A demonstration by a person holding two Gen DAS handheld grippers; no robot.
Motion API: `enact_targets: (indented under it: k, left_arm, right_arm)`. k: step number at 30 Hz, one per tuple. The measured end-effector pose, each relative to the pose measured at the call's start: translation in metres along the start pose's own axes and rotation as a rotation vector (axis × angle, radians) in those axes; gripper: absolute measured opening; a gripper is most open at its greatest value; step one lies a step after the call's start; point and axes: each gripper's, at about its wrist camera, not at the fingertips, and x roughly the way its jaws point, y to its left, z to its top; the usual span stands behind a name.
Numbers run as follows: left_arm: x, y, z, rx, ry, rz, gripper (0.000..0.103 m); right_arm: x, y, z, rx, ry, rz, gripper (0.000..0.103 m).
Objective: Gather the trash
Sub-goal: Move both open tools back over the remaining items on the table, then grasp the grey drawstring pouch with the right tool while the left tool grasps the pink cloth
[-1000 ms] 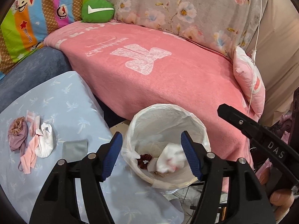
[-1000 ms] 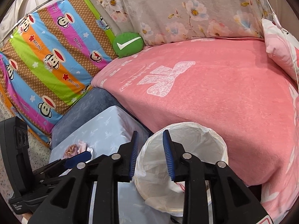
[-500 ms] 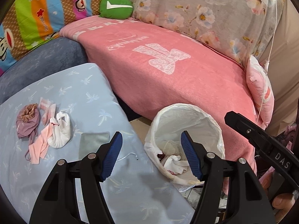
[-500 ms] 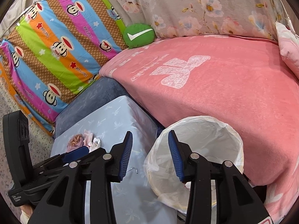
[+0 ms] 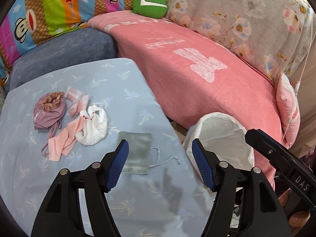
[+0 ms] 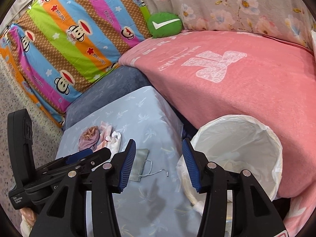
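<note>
While both tools, left tool [image 5: 160, 165] and right tool [image 6: 159, 165], hang open and empty (right's jaws just widened), the thin grey pouch [image 5: 137, 154] could slip flat beneath closing pads.

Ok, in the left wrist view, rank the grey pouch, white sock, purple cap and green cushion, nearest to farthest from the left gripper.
1. Grey pouch, just ahead of the left gripper.
2. White sock, ahead to the left.
3. Purple cap, farther left.
4. Green cushion, far back on the sofa.
</note>
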Motion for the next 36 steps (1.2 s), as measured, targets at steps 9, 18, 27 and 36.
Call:
enact_targets:
  k: [9,18,27,36]
  left_arm:
    - [-0.001,0.048,-0.011,-0.063,0.002,0.085,0.072]
    - [0.01,0.102,-0.028,-0.146,0.054,0.166,0.072]
    - [0.027,0.154,-0.04,-0.238,0.107,0.228,0.076]
    - [0.043,0.192,-0.042,-0.297,0.124,0.251,0.076]
  right_arm:
    - [0.042,0.023,-0.02,-0.032,0.101,0.005,0.049]
    - [0.096,0.046,-0.045,-0.058,0.223,0.028,0.049]
    - [0.145,0.065,-0.062,-0.093,0.313,0.024,0.049]
    - [0.18,0.072,-0.07,-0.101,0.364,0.003,0.049]
